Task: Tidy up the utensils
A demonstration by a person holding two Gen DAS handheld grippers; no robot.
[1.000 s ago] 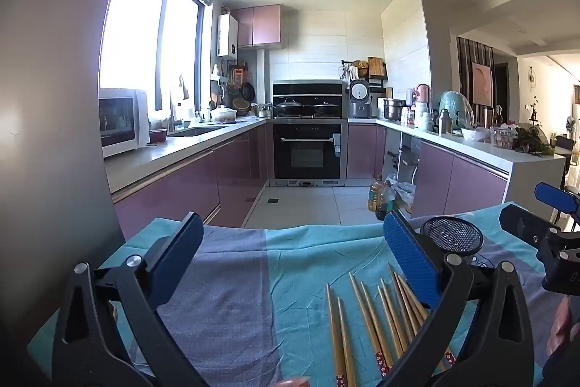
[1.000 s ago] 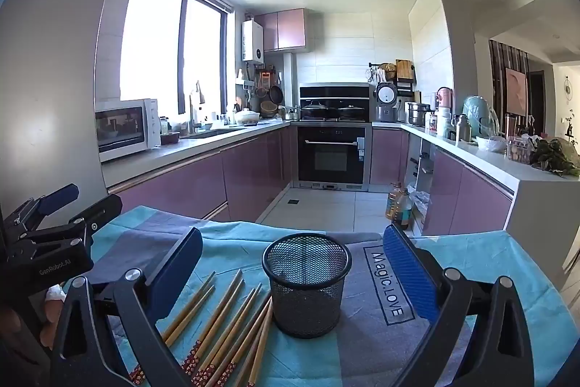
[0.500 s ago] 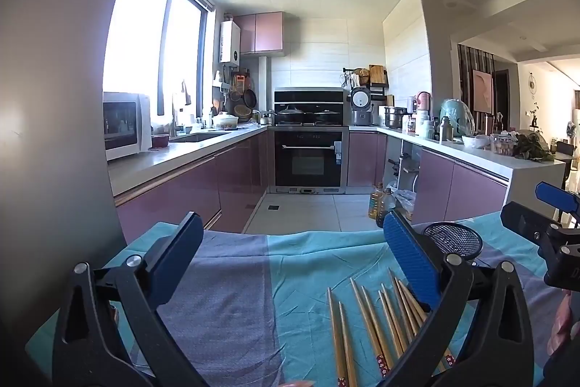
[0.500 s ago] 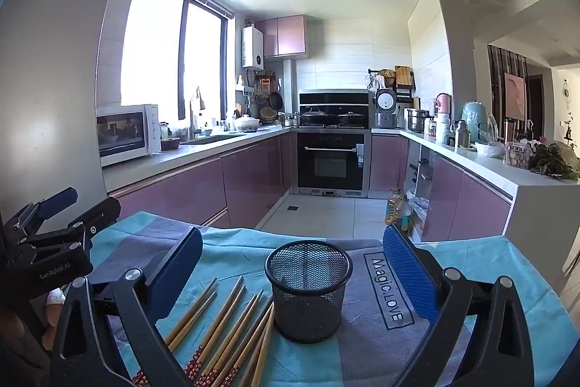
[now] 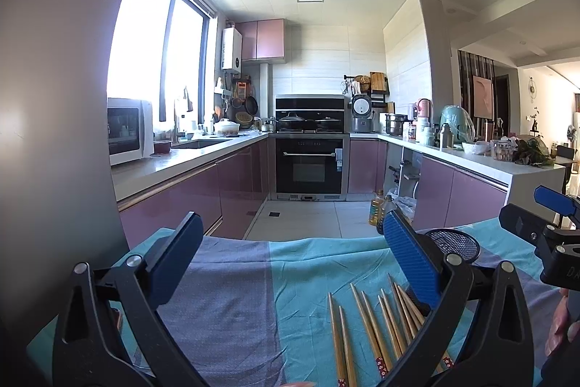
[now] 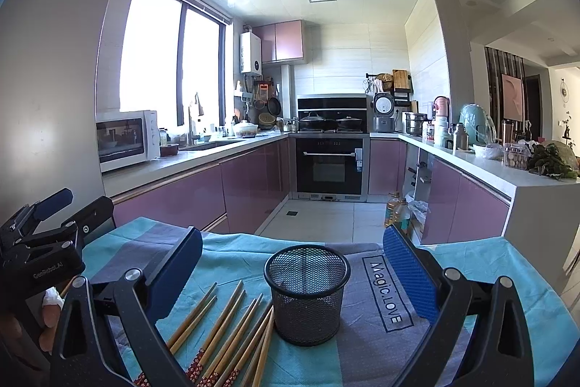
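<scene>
1. My left gripper (image 5: 290, 256) hangs over the cloth (image 5: 232, 314) with its blue pads spread wide and nothing between them.
2. My right gripper (image 6: 291, 269) is likewise spread wide, gripping nothing; the mesh cup (image 6: 307, 292) stands upright on the cloth just beyond its fingers, between them in the picture.
3. The right wrist view shows the whole cup and the lettering "Magic.LOVE" (image 6: 386, 291) printed on the cloth to the cup's right. The left wrist view shows only the cup's rim (image 5: 453, 243) behind my right-hand pad, and none of the lettering.
4. The chopsticks (image 6: 224, 336) lie loose and roughly parallel on the cloth, just left of the cup, the nearest ones close against its base. Their patterned red ends point toward me.
5. From the left wrist view the same chopsticks (image 5: 369, 329) fan out, partly hidden by my finger.
6. Each view catches the other gripper at its edge.
7. Beyond the cup is a kitchen: purple cabinets (image 6: 203, 202), a black oven (image 6: 330, 165) straight behind, a microwave (image 6: 127, 138) on the counter to the left, a bright window (image 6: 170, 60) above it.
</scene>
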